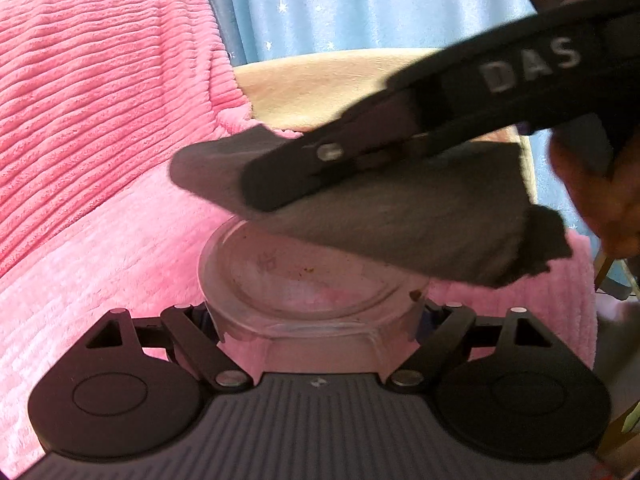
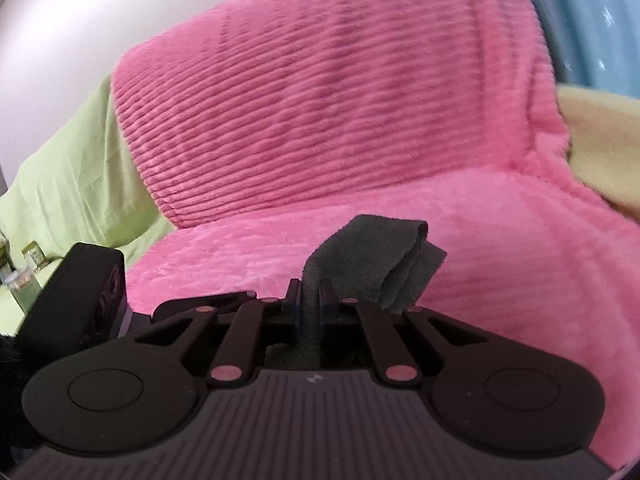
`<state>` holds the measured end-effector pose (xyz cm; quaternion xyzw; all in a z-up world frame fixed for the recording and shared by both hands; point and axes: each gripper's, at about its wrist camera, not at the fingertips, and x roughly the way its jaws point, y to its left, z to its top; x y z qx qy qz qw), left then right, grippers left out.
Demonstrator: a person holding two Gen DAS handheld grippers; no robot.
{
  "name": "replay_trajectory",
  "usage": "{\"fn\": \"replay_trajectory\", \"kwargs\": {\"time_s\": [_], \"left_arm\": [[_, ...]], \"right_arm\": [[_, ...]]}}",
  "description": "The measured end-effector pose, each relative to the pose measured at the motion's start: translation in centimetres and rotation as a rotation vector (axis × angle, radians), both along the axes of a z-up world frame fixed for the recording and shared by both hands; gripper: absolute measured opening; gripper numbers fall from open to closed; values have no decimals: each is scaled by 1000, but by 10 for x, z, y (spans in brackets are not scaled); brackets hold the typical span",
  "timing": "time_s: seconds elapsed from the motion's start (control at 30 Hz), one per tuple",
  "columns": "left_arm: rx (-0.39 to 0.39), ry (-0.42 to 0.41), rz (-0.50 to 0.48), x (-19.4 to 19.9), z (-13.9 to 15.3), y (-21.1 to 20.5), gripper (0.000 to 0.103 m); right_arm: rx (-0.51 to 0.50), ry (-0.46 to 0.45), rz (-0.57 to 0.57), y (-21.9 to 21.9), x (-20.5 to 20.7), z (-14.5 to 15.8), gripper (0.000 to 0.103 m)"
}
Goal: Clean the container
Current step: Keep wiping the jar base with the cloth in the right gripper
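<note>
A clear round glass container (image 1: 304,280) with brown specks inside sits between the fingers of my left gripper (image 1: 316,316), which is shut on its sides. Just above its far rim hangs a folded grey cloth (image 1: 400,216), held by my right gripper (image 1: 260,188), which reaches in from the upper right. In the right wrist view my right gripper (image 2: 310,296) is shut on the grey cloth (image 2: 372,256), which sticks up and folds over to the right. The container is hidden in that view.
A pink ribbed blanket (image 1: 88,128) covers the seat and backrest behind everything. A cream cushion (image 1: 320,88) and a blue curtain (image 1: 360,4) lie beyond. A person's hand (image 1: 600,184) is at the right. Green cloth (image 2: 72,176) and small bottles (image 2: 24,276) are at the left.
</note>
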<state>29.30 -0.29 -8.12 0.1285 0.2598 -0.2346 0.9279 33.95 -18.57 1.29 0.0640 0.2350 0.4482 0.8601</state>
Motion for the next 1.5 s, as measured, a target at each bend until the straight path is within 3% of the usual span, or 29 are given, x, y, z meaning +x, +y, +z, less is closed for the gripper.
{"fn": "replay_trajectory", "kwargs": {"time_s": [0.17, 0.37, 0.67, 0.8, 0.93, 1.5], "left_arm": [[9, -2, -5, -7, -3, -4, 85], [14, -6, -9, -19, -7, -7, 85], [11, 0, -5, -18, -1, -1, 85], [13, 4, 0, -10, 0, -1, 85], [0, 21, 12, 24, 2, -6, 85], [5, 19, 9, 8, 3, -12, 85]], "right_arm": [[-46, 73, 71, -18, -7, 5, 5], [-103, 57, 218, -9, -24, 8, 5], [-44, 35, 265, 8, -17, -2, 5], [-10, 23, 244, 20, -11, -4, 3], [14, 10, 201, 26, -6, -6, 3], [33, -7, -17, 17, -5, -10, 3]]}}
